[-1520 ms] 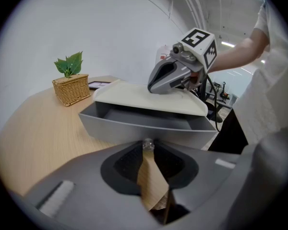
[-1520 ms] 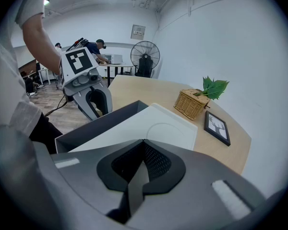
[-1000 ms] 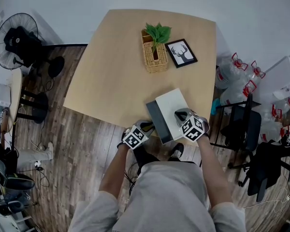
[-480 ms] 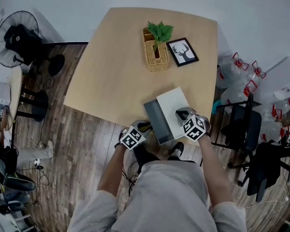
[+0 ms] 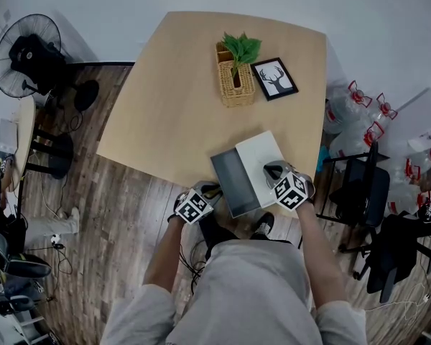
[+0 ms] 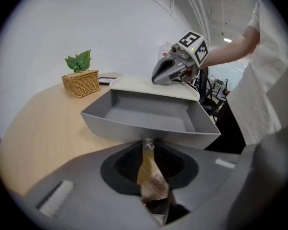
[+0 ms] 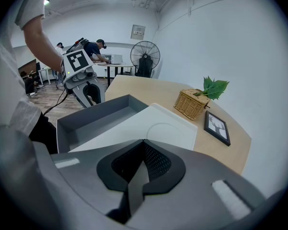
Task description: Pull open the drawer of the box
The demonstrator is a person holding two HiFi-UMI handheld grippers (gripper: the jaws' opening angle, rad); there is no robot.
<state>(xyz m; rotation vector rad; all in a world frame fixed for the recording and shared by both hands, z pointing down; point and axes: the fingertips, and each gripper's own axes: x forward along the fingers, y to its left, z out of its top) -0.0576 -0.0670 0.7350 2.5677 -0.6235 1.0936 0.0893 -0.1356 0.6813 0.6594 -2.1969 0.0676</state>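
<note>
Both forearms (image 5: 169,254) are reaching upward from the bottom centre. The left gripper (image 5: 212,190) is pinching a small knob (image 6: 148,144) in its jaws; the right gripper (image 5: 274,169) is holding its jaws together.

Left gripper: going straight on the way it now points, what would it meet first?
The left gripper would at once meet the front wall of the grey drawer; its jaws look shut on the small clear knob there. Beyond lies the white box.
</note>
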